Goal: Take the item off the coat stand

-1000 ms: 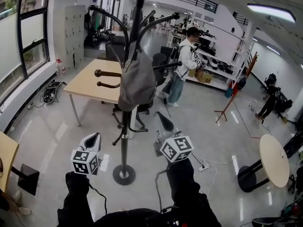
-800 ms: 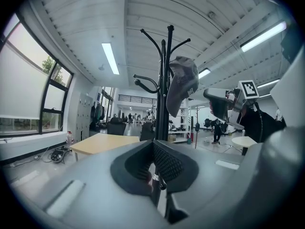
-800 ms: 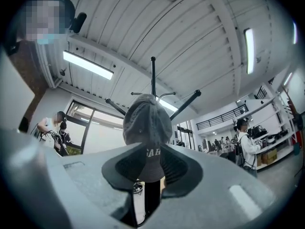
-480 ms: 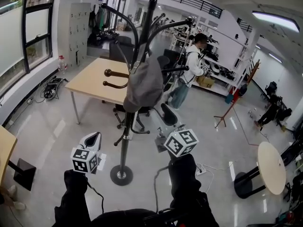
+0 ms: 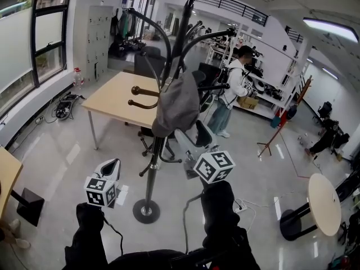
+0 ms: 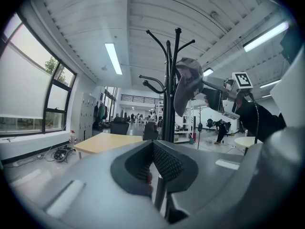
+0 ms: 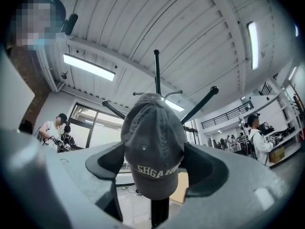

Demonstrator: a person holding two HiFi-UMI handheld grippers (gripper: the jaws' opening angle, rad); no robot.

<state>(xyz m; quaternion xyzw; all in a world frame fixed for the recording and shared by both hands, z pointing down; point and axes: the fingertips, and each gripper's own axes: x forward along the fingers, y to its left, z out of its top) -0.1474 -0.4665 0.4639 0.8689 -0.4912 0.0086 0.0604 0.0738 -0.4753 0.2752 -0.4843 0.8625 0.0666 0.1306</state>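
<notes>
R gripper [image 5: 193, 140] jaws just opened, spread; cap [image 7: 152, 142] on stand [image 5: 151, 173] sits between them, prob. untouched; L gripper [image 6: 153, 163] pressed together.

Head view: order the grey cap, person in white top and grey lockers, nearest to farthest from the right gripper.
1. Grey cap, on the stand, ungripped between the jaws of the right gripper, which have just been opening.
2. Person in white top, behind, right.
3. Grey lockers, far left.
</notes>
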